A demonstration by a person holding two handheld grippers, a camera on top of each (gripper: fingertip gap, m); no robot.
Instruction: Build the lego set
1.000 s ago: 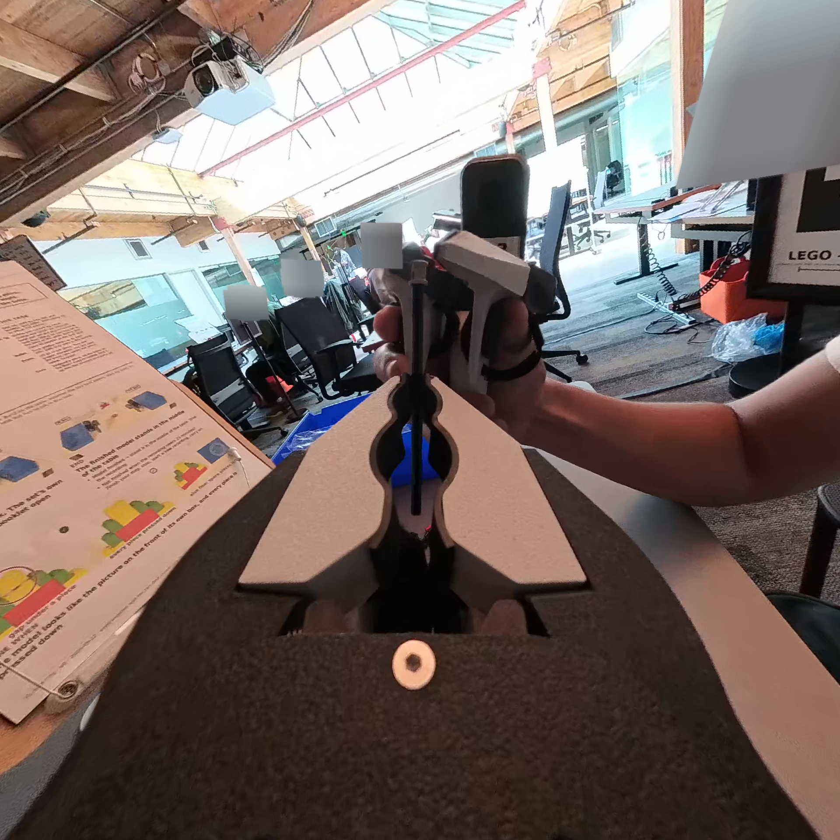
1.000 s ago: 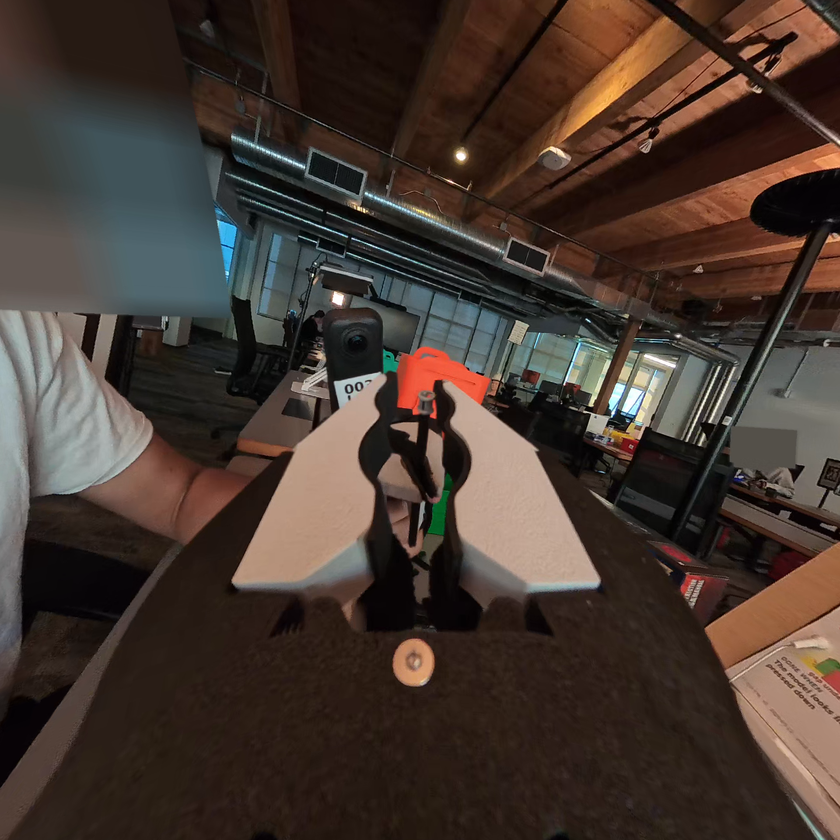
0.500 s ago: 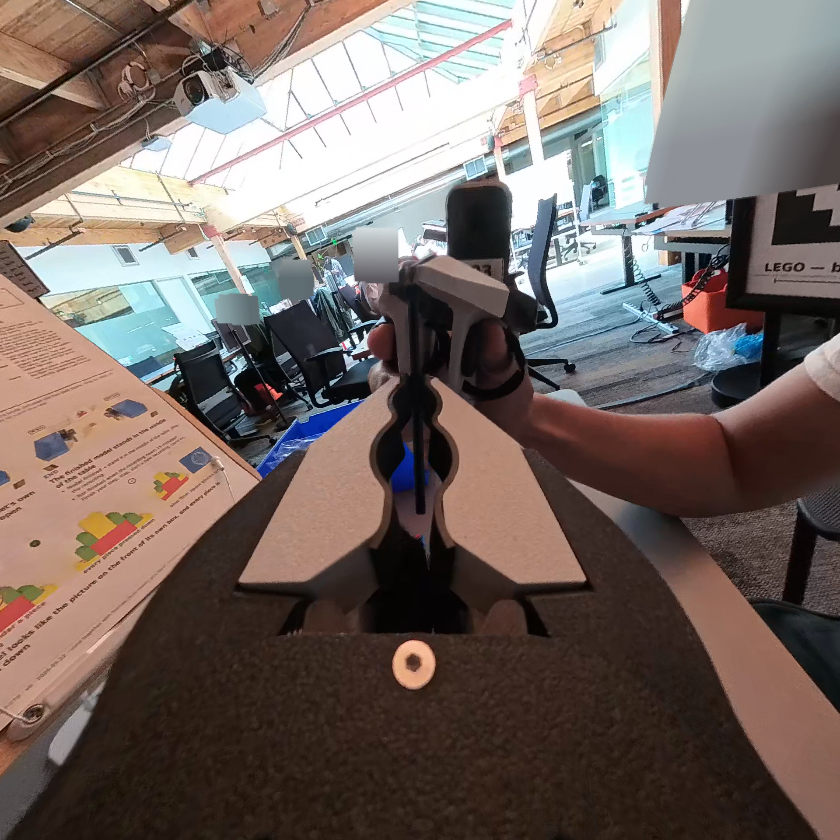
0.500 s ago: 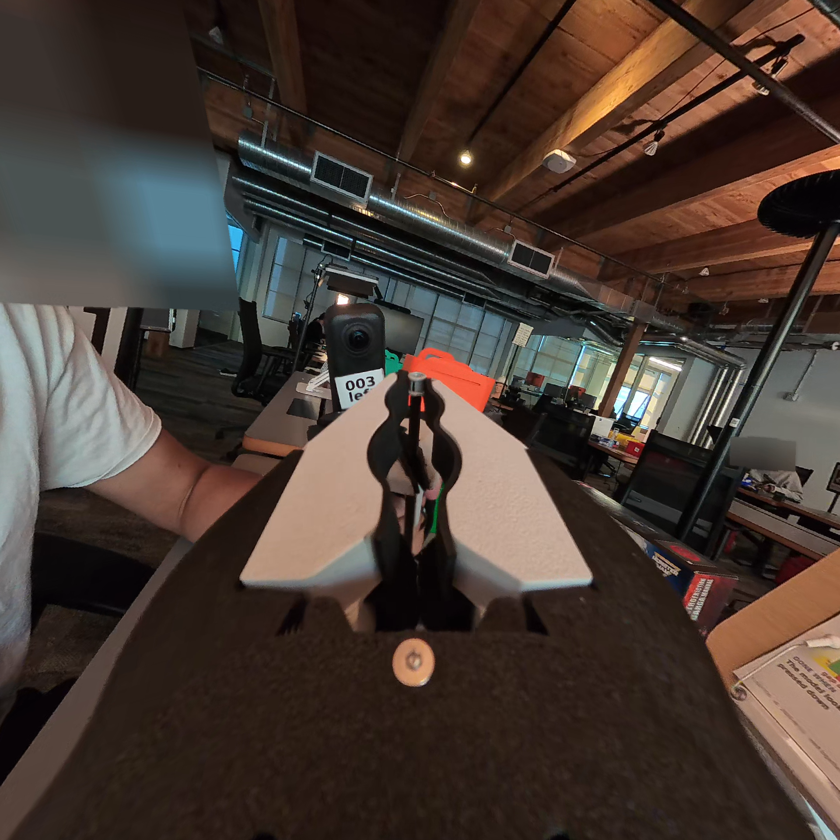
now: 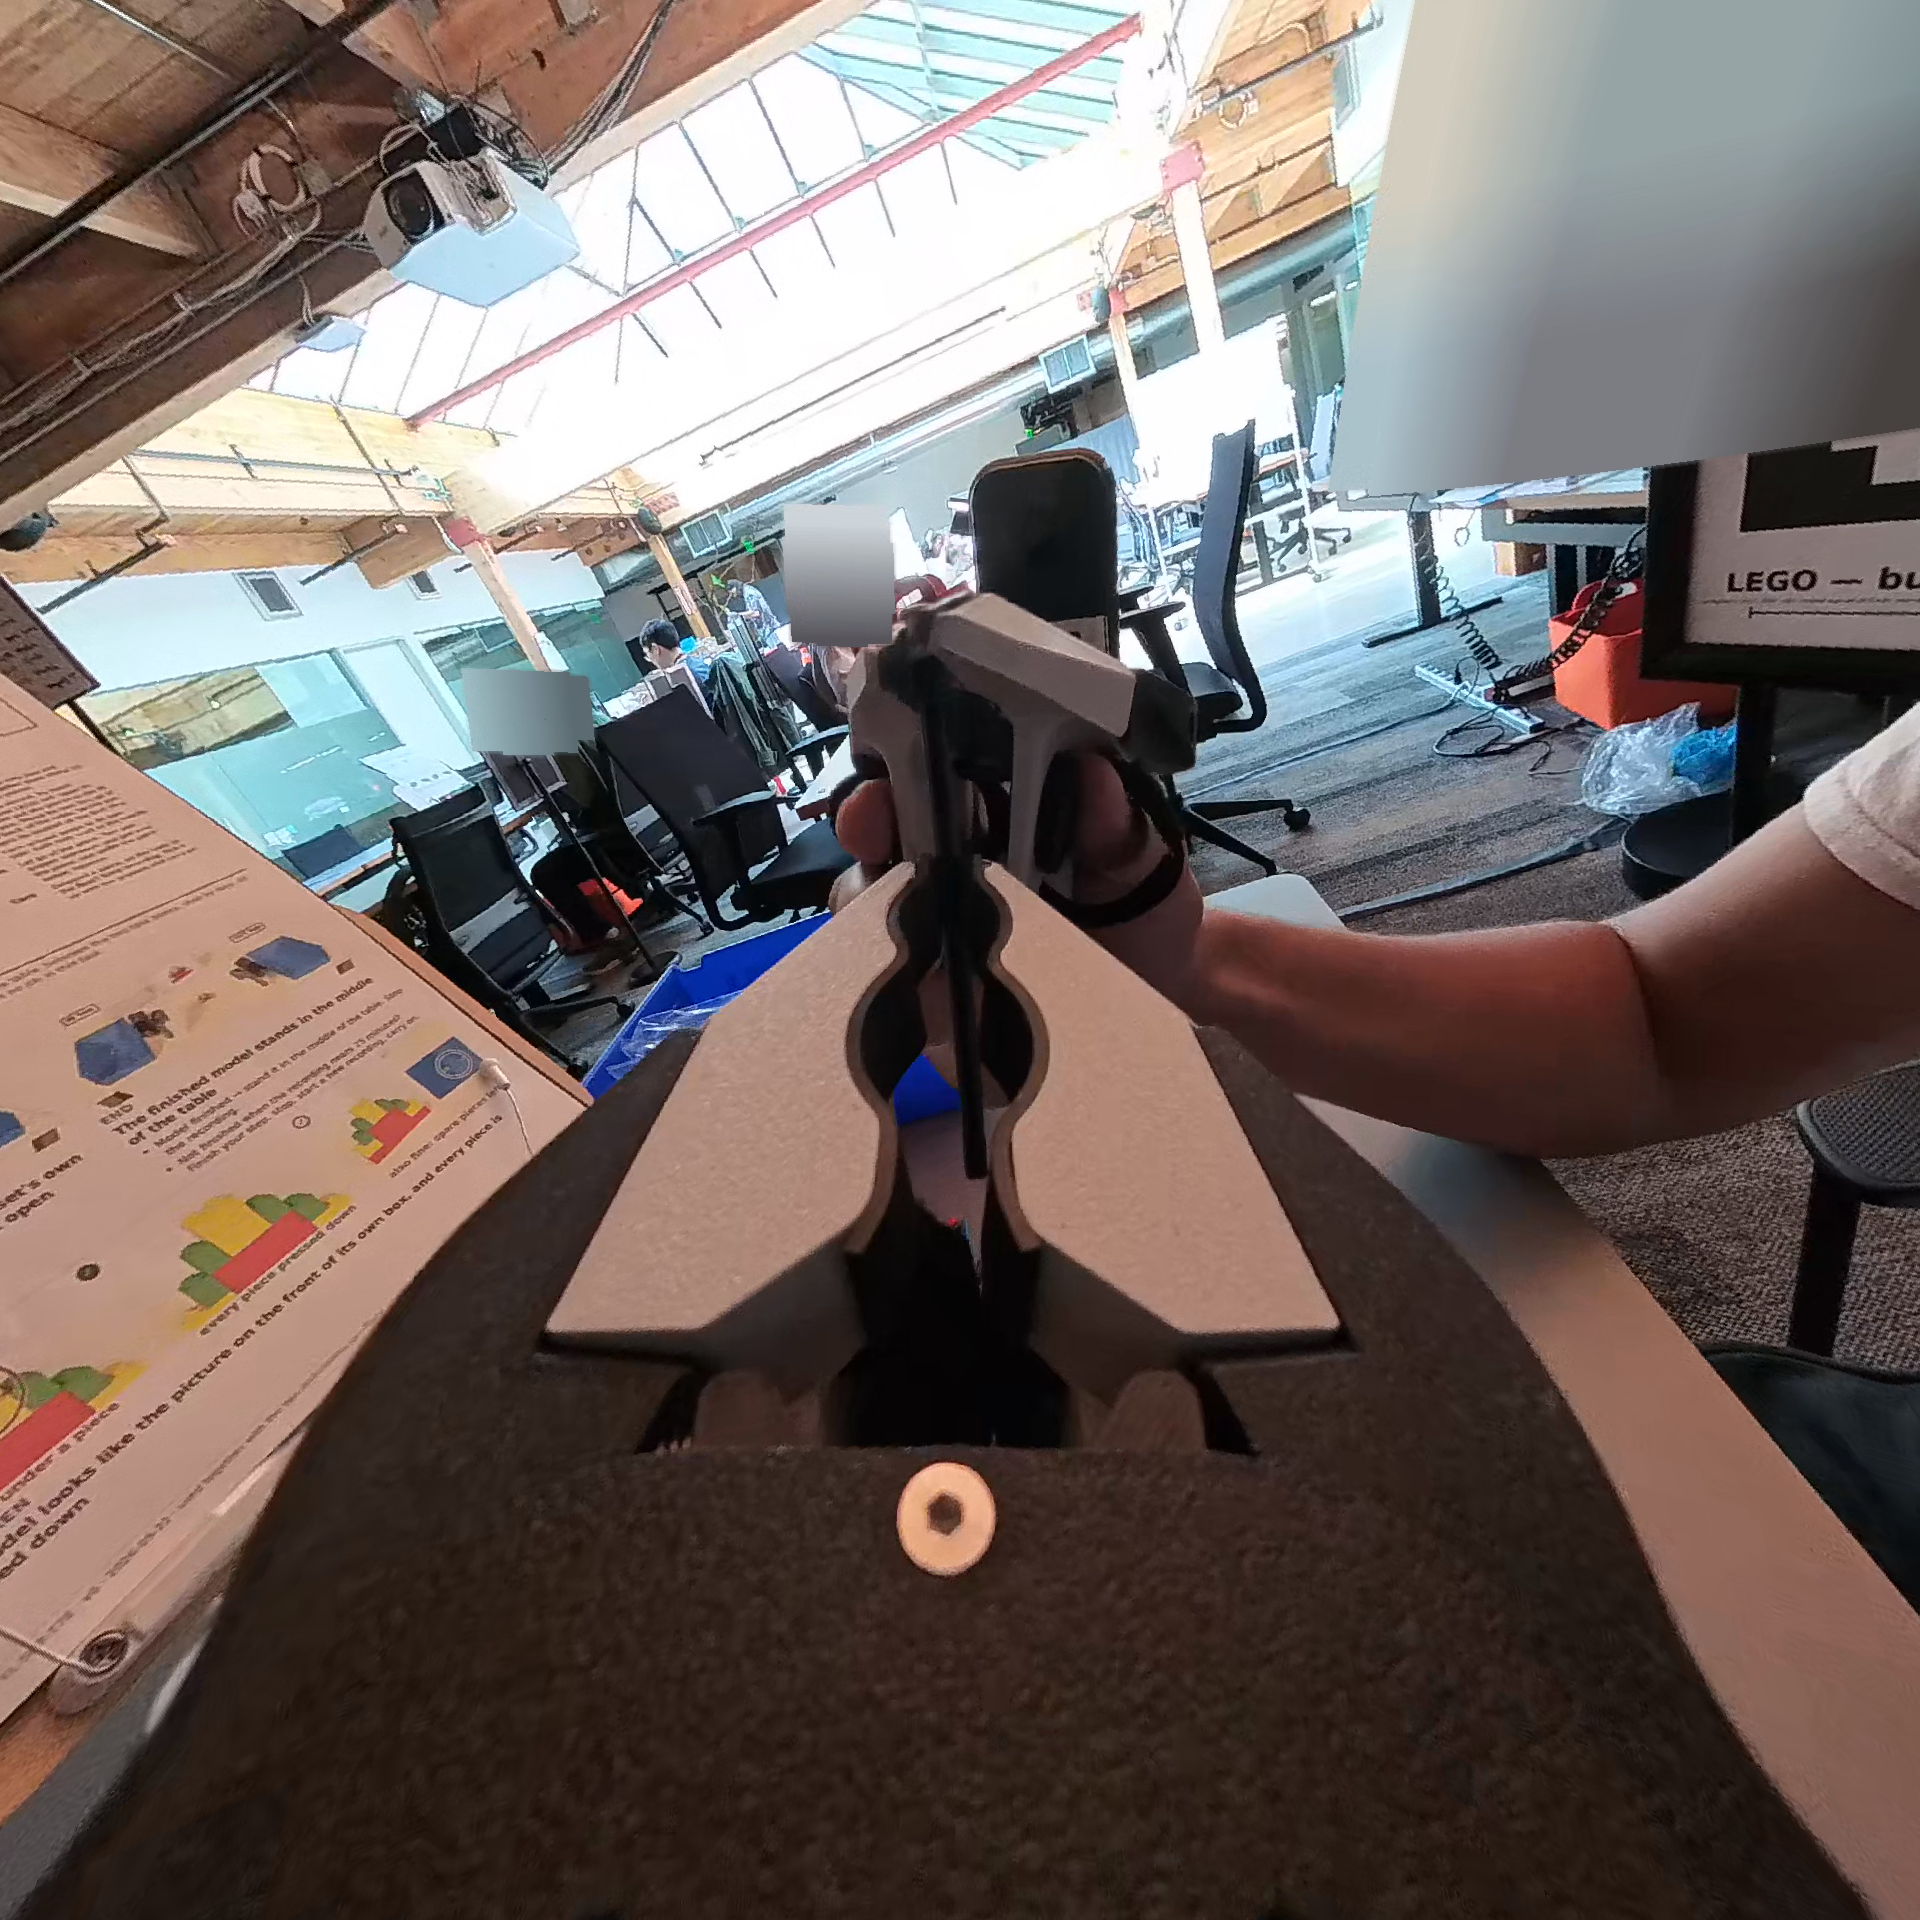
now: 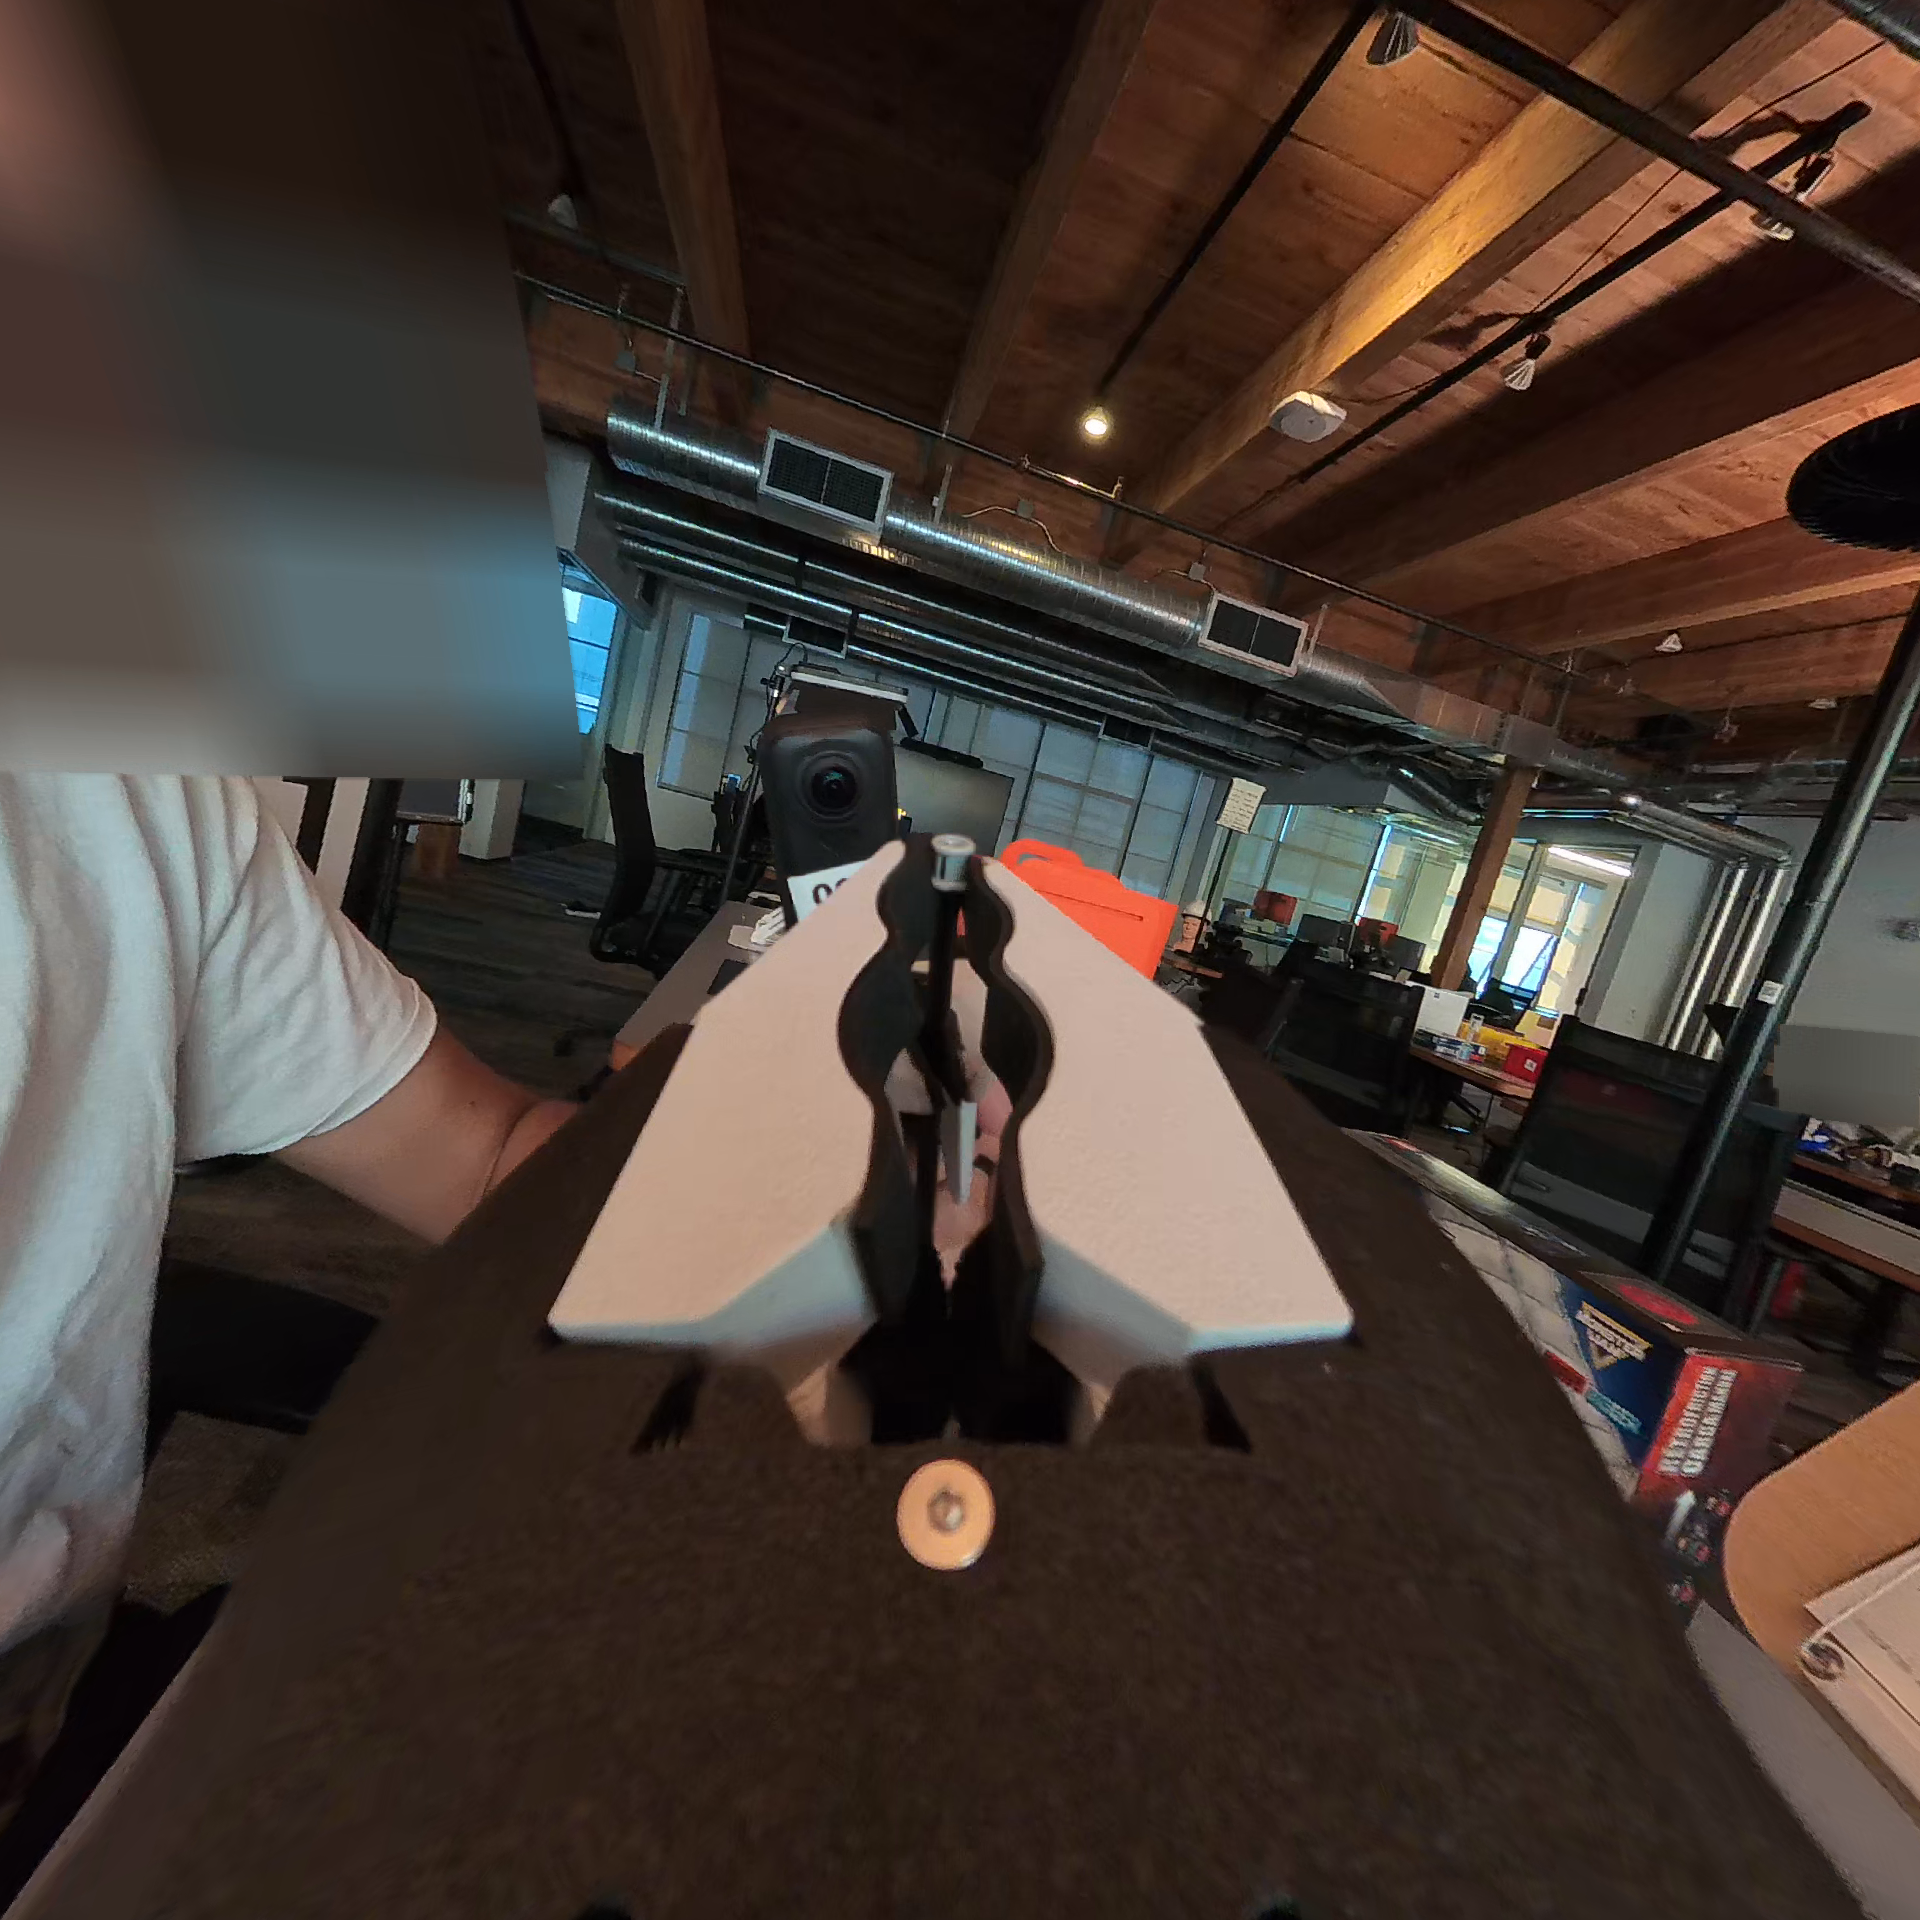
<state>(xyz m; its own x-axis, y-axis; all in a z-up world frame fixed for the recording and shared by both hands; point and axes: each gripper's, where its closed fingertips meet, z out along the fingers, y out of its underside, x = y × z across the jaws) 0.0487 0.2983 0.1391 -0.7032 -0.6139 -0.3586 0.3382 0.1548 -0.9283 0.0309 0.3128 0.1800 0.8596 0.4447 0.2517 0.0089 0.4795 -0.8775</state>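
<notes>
My two grippers face each other, tip to tip, held up above the table. My left gripper [image 5: 948, 894] is shut on a thin black rod [image 5: 961, 1039] with a silver cap, which stands upright between its tips. My right gripper [image 6: 943, 873] has its jaws drawn in around the same rod [image 6: 948, 935]. The right gripper also shows straight ahead in the left wrist view [image 5: 966, 727], held in a hand. The left gripper's camera [image 6: 831, 800] and orange body [image 6: 1091, 914] show behind the tips in the right wrist view. No loose bricks are in view.
A printed instruction sheet [image 5: 208, 1143] with brick pictures leans at the left. The grey table edge [image 5: 1558, 1299] runs at the right, under a bare forearm [image 5: 1455, 1018]. A dark set box [image 6: 1662, 1382] lies at the right. A blue bin [image 5: 707, 997], office chairs and a black pole [image 6: 1787, 935] stand beyond.
The right gripper's jaws have narrowed around the rod, which went from tilted to upright in its view. The left gripper has swung a little; the sheet has shifted in its view.
</notes>
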